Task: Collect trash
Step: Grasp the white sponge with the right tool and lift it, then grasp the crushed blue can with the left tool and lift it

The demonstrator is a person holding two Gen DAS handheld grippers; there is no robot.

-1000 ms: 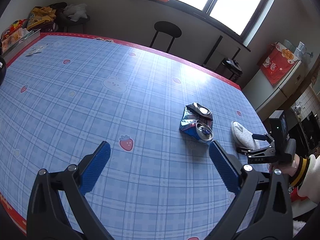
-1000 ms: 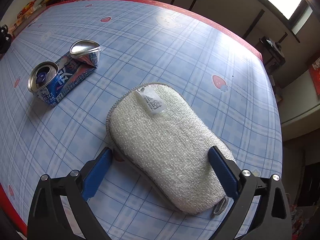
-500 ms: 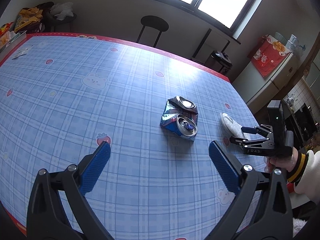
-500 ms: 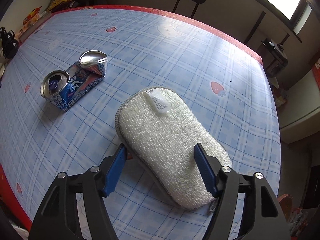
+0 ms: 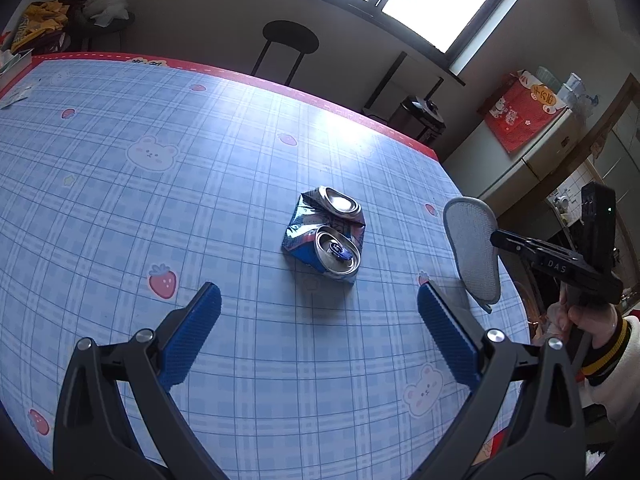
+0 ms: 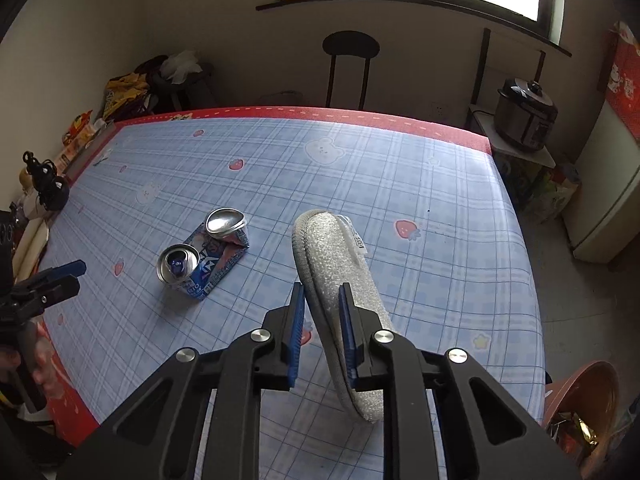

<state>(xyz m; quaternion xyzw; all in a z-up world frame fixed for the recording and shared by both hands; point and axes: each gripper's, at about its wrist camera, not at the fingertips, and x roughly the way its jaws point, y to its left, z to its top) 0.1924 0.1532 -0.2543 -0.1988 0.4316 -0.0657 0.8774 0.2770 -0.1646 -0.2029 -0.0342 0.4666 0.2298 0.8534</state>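
A crushed blue and silver drink can (image 5: 326,234) lies on the blue checked tablecloth (image 5: 160,208); it also shows in the right wrist view (image 6: 202,258). My left gripper (image 5: 318,322) is open and empty, hovering just short of the can. My right gripper (image 6: 322,312) is shut on a grey-white scrubbing sponge (image 6: 336,276), which it holds on edge above the table. In the left wrist view the sponge (image 5: 474,250) hangs at the table's right side, to the right of the can.
A brown bin (image 6: 582,412) with wrappers inside stands off the table's right corner. A black stool (image 5: 290,40) and a rice cooker (image 6: 526,114) stand beyond the far edge. Snack bags and clutter (image 5: 36,26) sit at the far left.
My right gripper closed on the sponge and lifted it off the table, turning it on edge. My left gripper stayed open and shifted slightly towards the can.
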